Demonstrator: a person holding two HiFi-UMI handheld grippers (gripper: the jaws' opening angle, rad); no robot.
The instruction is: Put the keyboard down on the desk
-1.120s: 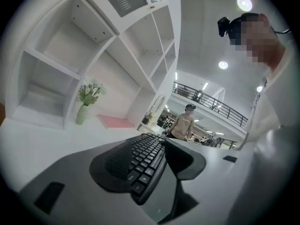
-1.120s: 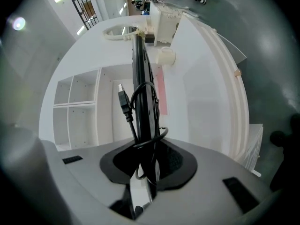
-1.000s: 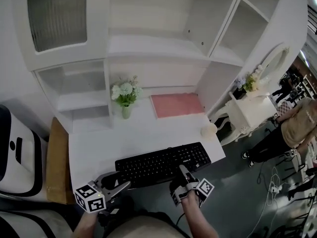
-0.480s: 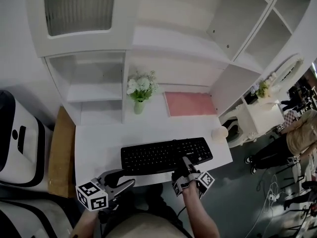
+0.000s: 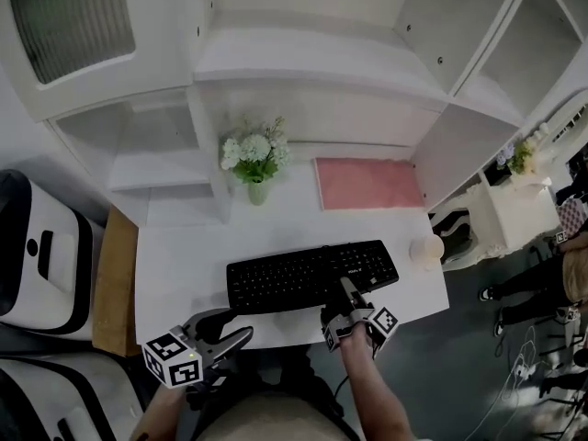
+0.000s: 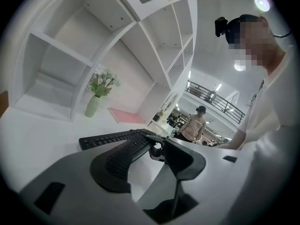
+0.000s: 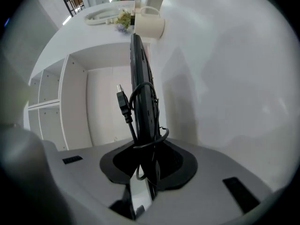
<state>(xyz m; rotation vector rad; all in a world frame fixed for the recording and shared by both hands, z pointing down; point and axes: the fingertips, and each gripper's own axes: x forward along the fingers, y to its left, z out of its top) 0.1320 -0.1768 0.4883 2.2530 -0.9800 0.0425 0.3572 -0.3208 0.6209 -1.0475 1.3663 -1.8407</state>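
Note:
A black keyboard (image 5: pixel 312 276) lies flat and low over the white desk (image 5: pixel 184 265), near its front edge; whether it touches the top I cannot tell. My right gripper (image 5: pixel 348 288) is shut on the middle-right of the keyboard's front edge. In the right gripper view the keyboard (image 7: pixel 141 93) stands edge-on between the jaws (image 7: pixel 145 159), with its cable and USB plug (image 7: pixel 123 103) looped beside it. My left gripper (image 5: pixel 237 325) is open and empty at the desk's front edge, just short of the keyboard's left end (image 6: pixel 110 137).
A green vase of white flowers (image 5: pixel 256 160) and a pink mat (image 5: pixel 369 183) sit at the back of the desk under white shelves. A pale cup (image 5: pixel 427 251) stands right of the keyboard. A white-and-black appliance (image 5: pixel 37 246) is at the left. People stand at the far right.
The right gripper has carried the keyboard forward and down, from overhanging the front edge to over the desk top. The left gripper has followed slightly, still open.

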